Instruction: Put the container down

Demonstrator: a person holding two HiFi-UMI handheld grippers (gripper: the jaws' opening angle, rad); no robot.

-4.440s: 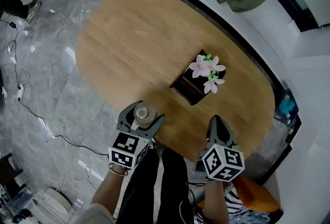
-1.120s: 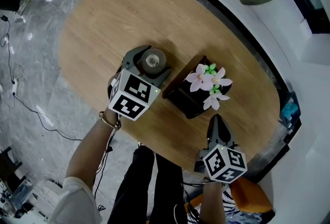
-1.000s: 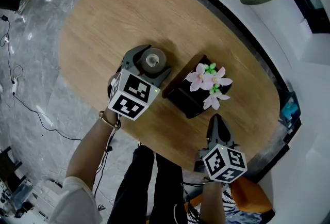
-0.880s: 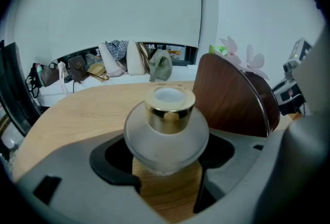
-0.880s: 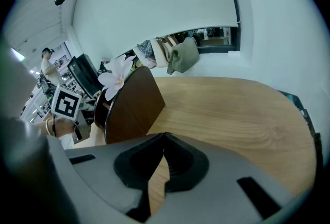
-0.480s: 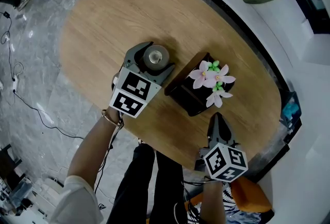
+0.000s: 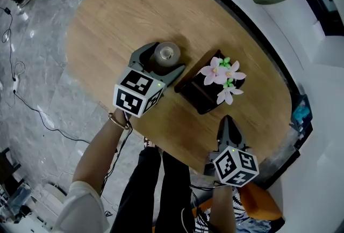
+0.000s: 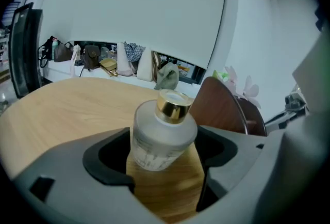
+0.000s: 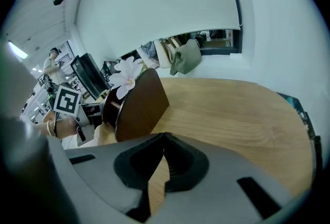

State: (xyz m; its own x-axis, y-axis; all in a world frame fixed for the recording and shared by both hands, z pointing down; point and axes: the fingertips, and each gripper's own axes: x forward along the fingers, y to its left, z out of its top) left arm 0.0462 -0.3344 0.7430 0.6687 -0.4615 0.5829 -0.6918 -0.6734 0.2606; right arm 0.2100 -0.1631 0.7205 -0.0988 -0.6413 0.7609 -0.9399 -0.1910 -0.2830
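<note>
Nearest the person, the right gripper (image 7: pixel 227 119) hangs at the desk (image 7: pixel 123 6) edge, jaws together on nothing. Farther out, the left gripper (image 7: pixel 163 59) has just been opening its jaws; they stand wide, and the container (image 8: pixel 162 135) sits upright on the desk between them. It is frosted glass with a gold cap (image 8: pixel 172 105): likely rigid, smooth and breakable, best taken round the broad body. The left gripper view alone shows dark gaps either side; the head view alone shows the flower box (image 7: pixel 201 92) just beside.
</note>
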